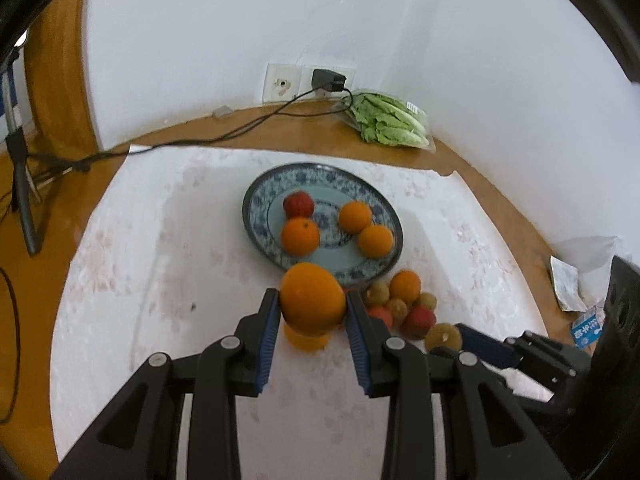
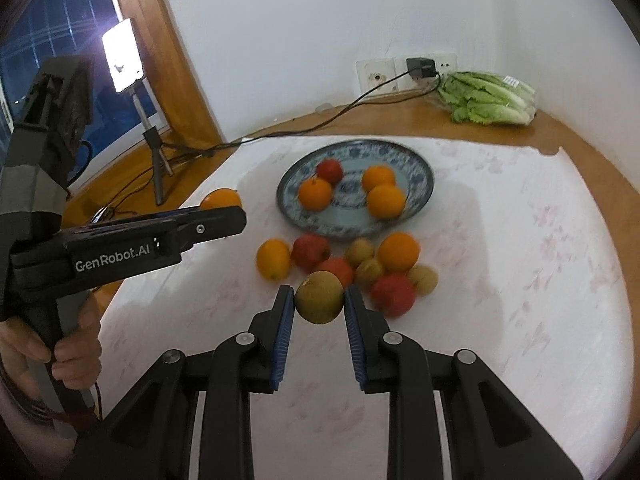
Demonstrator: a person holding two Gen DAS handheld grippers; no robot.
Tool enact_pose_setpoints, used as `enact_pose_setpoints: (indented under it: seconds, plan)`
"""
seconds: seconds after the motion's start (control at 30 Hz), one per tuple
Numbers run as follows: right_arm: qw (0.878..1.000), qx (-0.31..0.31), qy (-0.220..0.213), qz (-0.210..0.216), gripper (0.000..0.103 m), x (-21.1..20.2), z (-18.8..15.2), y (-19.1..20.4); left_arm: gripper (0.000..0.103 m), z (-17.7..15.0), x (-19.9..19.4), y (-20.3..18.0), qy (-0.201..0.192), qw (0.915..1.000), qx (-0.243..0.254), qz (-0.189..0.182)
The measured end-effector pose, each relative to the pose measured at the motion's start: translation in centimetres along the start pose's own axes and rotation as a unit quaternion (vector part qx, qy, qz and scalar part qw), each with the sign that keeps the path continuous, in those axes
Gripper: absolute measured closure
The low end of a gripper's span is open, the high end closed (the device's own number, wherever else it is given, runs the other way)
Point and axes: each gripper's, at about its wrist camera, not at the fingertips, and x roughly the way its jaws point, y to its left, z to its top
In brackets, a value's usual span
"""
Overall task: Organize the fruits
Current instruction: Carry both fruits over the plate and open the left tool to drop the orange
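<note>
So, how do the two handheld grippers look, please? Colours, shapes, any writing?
Both are black plastic. The left gripper and the right gripper each have two angular linkage fingers with silver pivot pins and ribbed blue pads. Seen from the right wrist, the left one's side reads "GenRobot.AI" in white, over a grey pistol handle with a bulky black housing behind.

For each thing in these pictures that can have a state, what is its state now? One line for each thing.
Left gripper: shut on an orange, lifted off the cloth.
Right gripper: shut on a brown fruit.
Plate: holds three oranges and one red fruit.
Fruit pile: loose on the cloth, in front of the plate.
Charger: plugged into the wall socket.
Lettuce: in a clear bag, by the wall.
Lamp: on.
</note>
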Motion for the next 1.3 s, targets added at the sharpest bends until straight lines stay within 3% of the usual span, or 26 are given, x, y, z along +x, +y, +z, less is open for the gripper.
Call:
enact_pose_setpoints:
  seconds: [0.23,0.67,1.3]
  plan:
    - [1.0,0.001,-0.015,-0.023,0.076,0.7,3.4,-2.5,0.069,2.2,2.1,0.3,0.007,1.0,-0.004,-0.003]
    - [0.999,0.022,-0.015,-0.043,0.076,5.6,7.9,-6.8,0.069,5.0,6.7,1.0,0.016,0.9997,-0.016,-0.003]
    - [0.998,-0.002,-0.005,-0.055,0.076,9.1,8.8,-7.2,0.069,5.1,8.8,0.9,0.016,0.9999,-0.004,-0.002]
